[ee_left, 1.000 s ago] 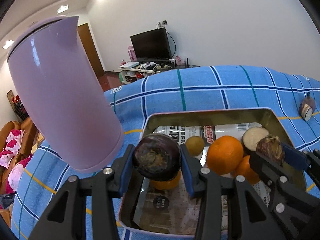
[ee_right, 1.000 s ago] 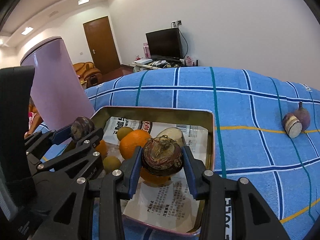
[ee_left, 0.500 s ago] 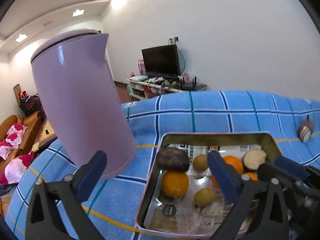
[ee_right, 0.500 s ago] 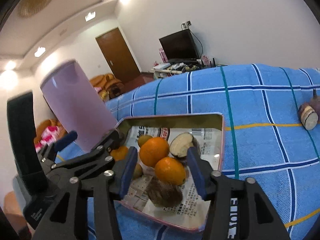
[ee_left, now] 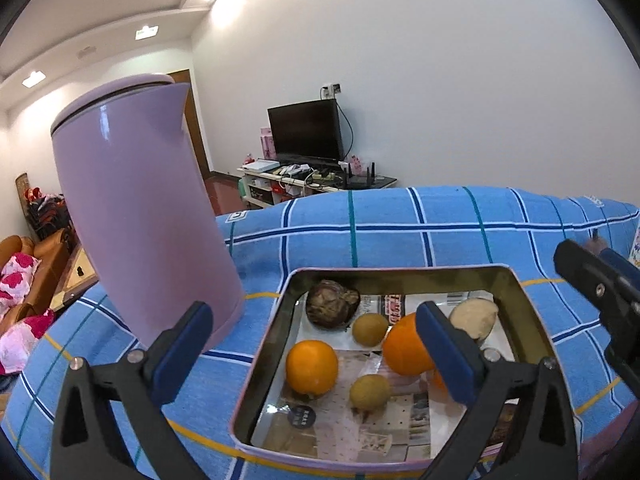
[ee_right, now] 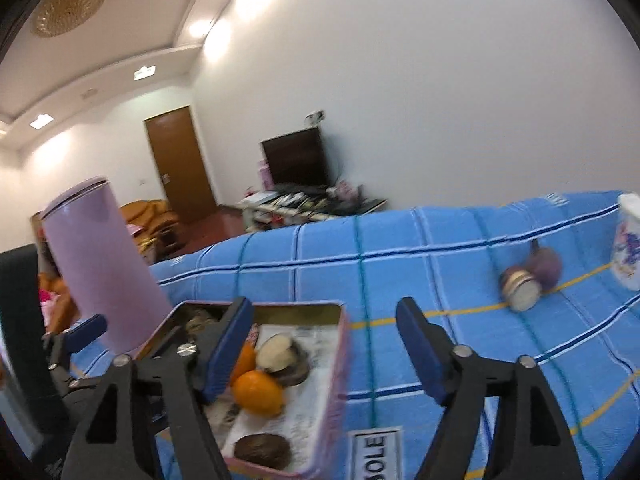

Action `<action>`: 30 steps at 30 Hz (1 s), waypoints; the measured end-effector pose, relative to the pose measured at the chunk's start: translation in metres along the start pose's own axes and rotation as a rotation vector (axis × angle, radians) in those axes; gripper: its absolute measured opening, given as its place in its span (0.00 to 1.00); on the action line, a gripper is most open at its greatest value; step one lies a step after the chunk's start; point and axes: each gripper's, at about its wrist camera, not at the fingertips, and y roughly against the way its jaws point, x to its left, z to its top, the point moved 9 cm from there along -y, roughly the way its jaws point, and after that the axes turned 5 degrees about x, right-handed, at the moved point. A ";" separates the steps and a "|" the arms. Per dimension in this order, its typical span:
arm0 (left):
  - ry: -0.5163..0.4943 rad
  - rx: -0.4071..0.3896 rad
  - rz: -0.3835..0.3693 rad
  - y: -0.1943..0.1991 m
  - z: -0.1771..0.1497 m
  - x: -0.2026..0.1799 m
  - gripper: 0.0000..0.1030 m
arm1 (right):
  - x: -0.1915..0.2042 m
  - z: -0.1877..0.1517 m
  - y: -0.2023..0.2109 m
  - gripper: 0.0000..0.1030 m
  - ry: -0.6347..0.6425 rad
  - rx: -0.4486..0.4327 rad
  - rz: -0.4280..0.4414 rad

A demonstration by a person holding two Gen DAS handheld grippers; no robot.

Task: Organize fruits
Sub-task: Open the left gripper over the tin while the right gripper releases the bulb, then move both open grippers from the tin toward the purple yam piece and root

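Blue cloth (ee_left: 360, 216) with dark and white lines covers the table. On it sits a metal tin (ee_left: 400, 274) lined with printed paper (ee_left: 384, 424).

In the left wrist view, the left gripper (ee_left: 316, 354) hangs over the near left part of the tin. Its two blue pads stand as far apart as they go, and nothing is held between them. Down in the tin lie the fruits. A dark brown round one (ee_left: 332, 308) sits at the far left corner. Two small brown-green fruits (ee_left: 370, 329) lie near the middle, one behind the other. One orange (ee_left: 312, 367) rests to the left and a second orange (ee_left: 404, 350) sits to the right, partly hidden by the right pad. A cut piece with a pale face (ee_left: 474, 316) lies at the far right.

A tall purple kettle (ee_left: 136, 208) stands just left of the tin.

In the right wrist view, which is blurry, the right gripper (ee_right: 324, 350) is over the right side of the tin. Its jaws are opening, and no fruit is between them. A brown fruit (ee_right: 262, 451) lies in the tin's near end below it.

Out on the cloth, well apart from the tin, lies a purple cut fruit (ee_right: 534, 276). Near it stands a white cup with a picture (ee_right: 628, 252).
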 end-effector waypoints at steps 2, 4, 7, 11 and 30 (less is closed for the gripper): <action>0.012 0.005 -0.019 -0.001 -0.001 -0.002 1.00 | -0.002 0.003 0.003 0.75 -0.002 -0.033 -0.007; 0.012 0.008 -0.027 0.000 -0.003 -0.005 1.00 | -0.004 0.004 0.005 0.75 0.003 -0.055 -0.019; -0.003 0.002 -0.017 0.000 -0.003 -0.007 1.00 | -0.002 0.002 0.001 0.75 0.043 -0.049 -0.055; -0.001 -0.013 -0.009 0.002 -0.004 -0.008 1.00 | 0.000 -0.001 -0.001 0.75 0.096 -0.050 -0.077; 0.047 -0.030 0.028 0.017 -0.010 -0.015 1.00 | -0.032 -0.006 0.036 0.75 0.185 -0.107 -0.119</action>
